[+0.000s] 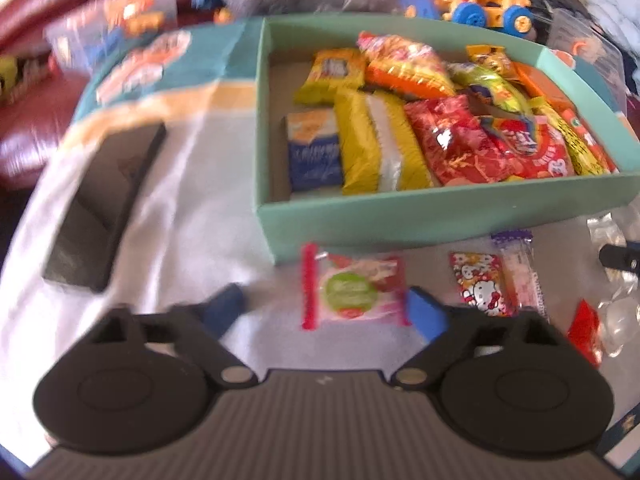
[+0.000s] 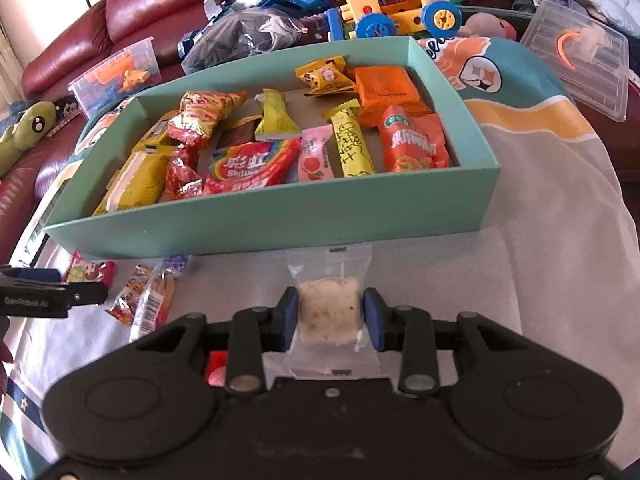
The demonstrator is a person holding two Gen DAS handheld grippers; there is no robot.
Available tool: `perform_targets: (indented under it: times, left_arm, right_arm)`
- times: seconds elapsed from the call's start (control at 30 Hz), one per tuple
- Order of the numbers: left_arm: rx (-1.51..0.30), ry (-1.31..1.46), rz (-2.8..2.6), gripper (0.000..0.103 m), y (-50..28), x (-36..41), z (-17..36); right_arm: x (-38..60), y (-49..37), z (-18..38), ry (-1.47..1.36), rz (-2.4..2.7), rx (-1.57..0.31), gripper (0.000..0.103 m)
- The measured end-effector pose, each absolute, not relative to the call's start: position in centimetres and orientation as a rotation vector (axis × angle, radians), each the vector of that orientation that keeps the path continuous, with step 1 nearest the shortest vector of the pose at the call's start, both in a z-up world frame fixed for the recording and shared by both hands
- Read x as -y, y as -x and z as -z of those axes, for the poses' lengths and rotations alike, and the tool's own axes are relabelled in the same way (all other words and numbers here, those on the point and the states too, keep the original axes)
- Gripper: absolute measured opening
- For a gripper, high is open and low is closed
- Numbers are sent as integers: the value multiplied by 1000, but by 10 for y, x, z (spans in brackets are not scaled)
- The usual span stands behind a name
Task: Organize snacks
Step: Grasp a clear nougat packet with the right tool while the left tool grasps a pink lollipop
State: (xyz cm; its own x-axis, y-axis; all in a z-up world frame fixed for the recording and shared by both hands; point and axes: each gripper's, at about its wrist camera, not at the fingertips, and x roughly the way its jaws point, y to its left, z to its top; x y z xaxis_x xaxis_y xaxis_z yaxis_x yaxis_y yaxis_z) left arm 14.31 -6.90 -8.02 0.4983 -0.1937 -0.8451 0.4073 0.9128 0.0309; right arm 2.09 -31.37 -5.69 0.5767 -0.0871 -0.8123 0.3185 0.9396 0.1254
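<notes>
In front of the teal cardboard box (image 2: 280, 224), your right gripper (image 2: 331, 314) has its jaws clamped on a clear-wrapped pale nougat square (image 2: 328, 312). Squeeze harder and the slick film may squirt out. Your left gripper (image 1: 326, 312) stands with jaws apart around the pink-edged green-and-white candy packet (image 1: 352, 296); close off-centre and you could flick it away.

Both pictures are bright with daylight. The left wrist picture is smeared and blurry, most around the open teal cardboard box (image 1: 400, 216). The right wrist picture is sharp. Light shines off the dark red leather sofa (image 2: 152, 4) behind the box. Both pictures bend round at the edges, with dark corners.
</notes>
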Motion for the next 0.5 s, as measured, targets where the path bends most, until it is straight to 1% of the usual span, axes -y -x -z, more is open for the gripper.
perform_targets:
  times: [0.03, 0.07, 0.2, 0.27, 0.37, 0.5]
  left_arm:
    - [-978, -227, 397, 40, -141, 69, 76]
    - [-981, -210, 405, 33, -140, 69, 72]
    - [-985, -165, 411, 26, -138, 62, 63]
    - [-979, -165, 426, 18, -133, 61, 57]
    - [-967, -165, 444, 14, -125, 59, 50]
    - [-975, -133, 458, 13, -119, 53, 43]
  right_arm:
    - [313, -21, 57, -268, 240, -928, 34]
    - [313, -21, 57, -267, 240, -927, 34]
    - [313, -18, 55, -287, 238, -916, 31]
    - [314, -14, 53, -295, 231, -909, 31]
    - [314, -10, 48, -295, 229, -900, 31]
    - [317, -3, 39, -315, 229, -881, 31]
